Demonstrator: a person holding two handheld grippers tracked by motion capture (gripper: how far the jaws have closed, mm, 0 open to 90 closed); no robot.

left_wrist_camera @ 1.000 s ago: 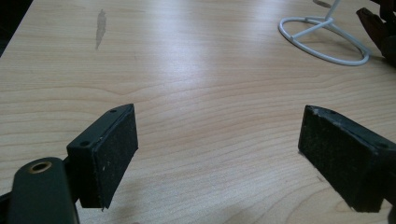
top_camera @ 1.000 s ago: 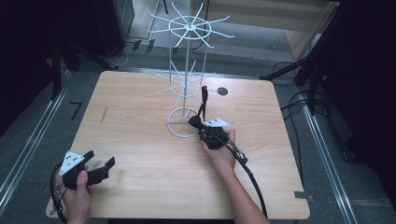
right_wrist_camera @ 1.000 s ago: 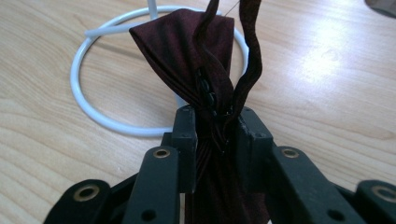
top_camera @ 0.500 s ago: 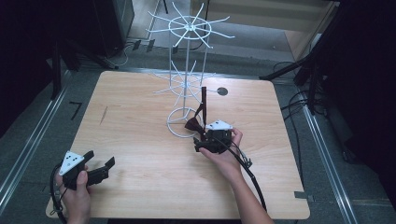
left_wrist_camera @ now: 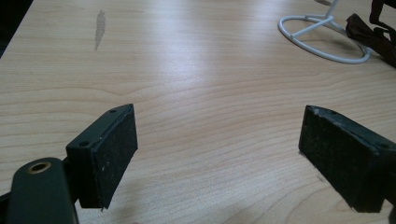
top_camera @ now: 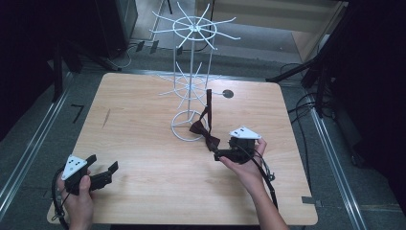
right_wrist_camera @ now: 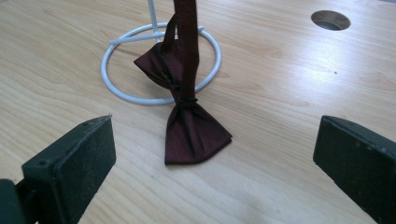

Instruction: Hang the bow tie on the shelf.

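So the right gripper (top_camera: 221, 154) has just been opening its jaws and has backed off from the bow tie (top_camera: 205, 134). In the earlier high view frames it sits right up against the tie by the wire stand (top_camera: 190, 81); now it's pulled back toward 5 o'clock of the stand's ring base, with a gap between it and the fabric. My read: the tie has been hung and let go, so this hanging step looks done.

The strap runs up to 1 of the stand's lower prongs, and the bow part droops onto the worktop (top_camera: 143, 120), 1 wing lying across the ring base and the other just outside it at about 4 o'clock of the ring (so it hangs, but slack, not clear of the wood).

Right jaws: spread wide, nothing between them. In the right gripper view the tie (right_wrist_camera: 187, 112) lies ahead of the pads, not touching either.

Left gripper (top_camera: 103, 175) sits at the 7 o'clock corner of the worktop, jaws also wide apart and holding nothing.
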